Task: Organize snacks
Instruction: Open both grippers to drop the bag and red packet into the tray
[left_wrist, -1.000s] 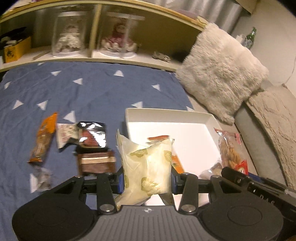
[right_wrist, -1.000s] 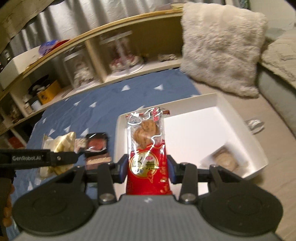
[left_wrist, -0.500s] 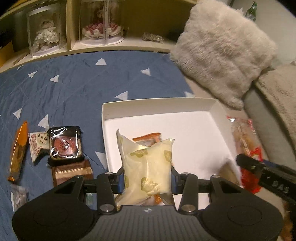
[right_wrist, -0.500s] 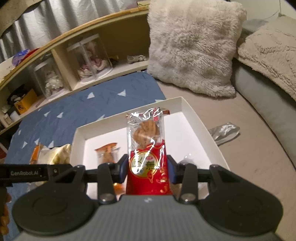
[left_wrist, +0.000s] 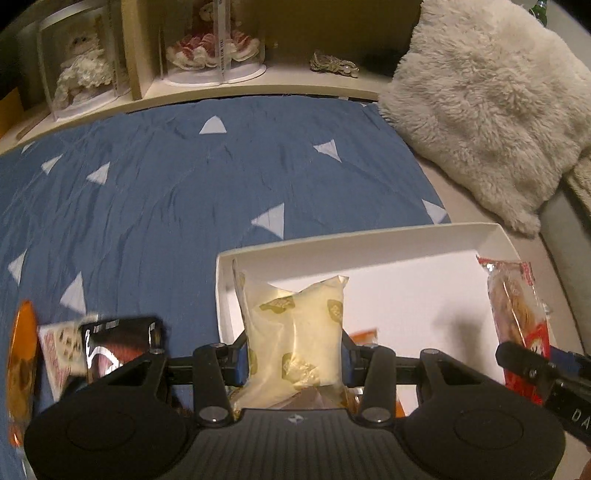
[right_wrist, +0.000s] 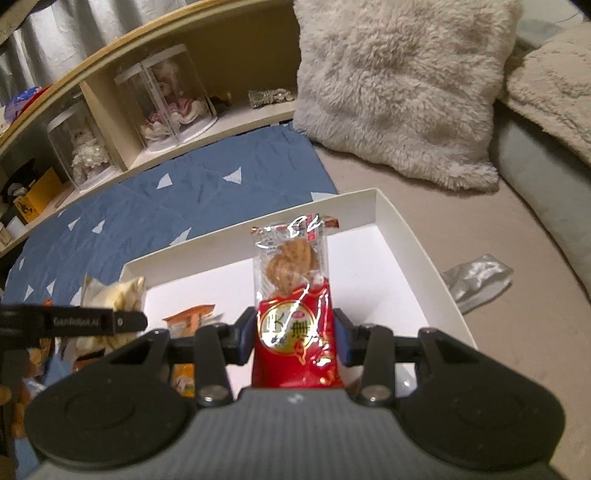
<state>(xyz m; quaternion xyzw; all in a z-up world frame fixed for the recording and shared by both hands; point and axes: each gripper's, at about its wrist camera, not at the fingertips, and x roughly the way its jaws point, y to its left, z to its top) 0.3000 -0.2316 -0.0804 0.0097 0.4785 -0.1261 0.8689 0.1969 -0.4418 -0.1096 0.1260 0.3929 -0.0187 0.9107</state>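
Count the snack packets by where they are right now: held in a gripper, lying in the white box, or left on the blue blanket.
Held in a gripper: 2, the yellow packet and the red cookie packet.
In the white box: 1 visible, the orange packet.
On the blue blanket: 3 visible, the orange wrapper, white patterned packet and black packet.
Total: 6 visible.

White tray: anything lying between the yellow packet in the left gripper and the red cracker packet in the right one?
In the right wrist view, an orange packet lies on the white tray floor between the yellow packet and the red cracker packet.
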